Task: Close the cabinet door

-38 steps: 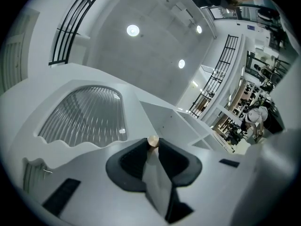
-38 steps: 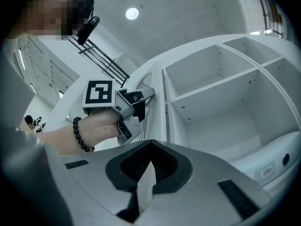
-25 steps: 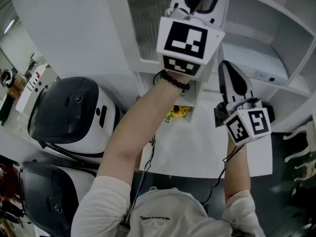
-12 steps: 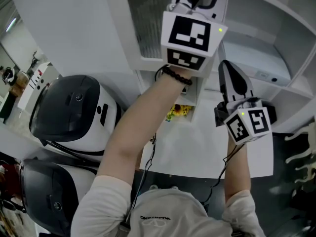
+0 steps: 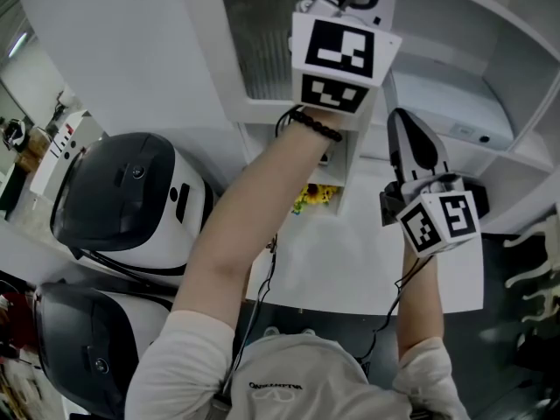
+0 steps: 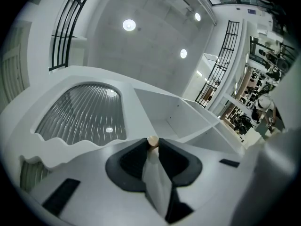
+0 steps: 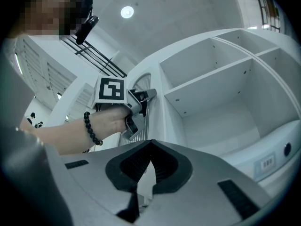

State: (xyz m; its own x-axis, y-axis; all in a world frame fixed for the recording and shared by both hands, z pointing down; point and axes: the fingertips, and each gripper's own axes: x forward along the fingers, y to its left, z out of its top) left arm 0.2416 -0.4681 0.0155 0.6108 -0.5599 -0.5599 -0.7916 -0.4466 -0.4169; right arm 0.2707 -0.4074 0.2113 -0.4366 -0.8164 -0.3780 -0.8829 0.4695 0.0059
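The cabinet door is a white frame round a ribbed glass pane and stands swung out from the open white cabinet. My left gripper is shut on the door's small beige knob; in the head view its marker cube is raised at the door's edge. In the right gripper view the left gripper sits against the door beside the bare shelves. My right gripper is shut with nothing in it, lower and to the right, pointing up at the shelves.
Two rounded black-and-white machines stand at the left. A white table lies below the cabinet, with a small yellow thing at its far edge. Black railings run overhead.
The left gripper, still on the knob, has crept slightly up and to the right in the head view. The right gripper has kept still.
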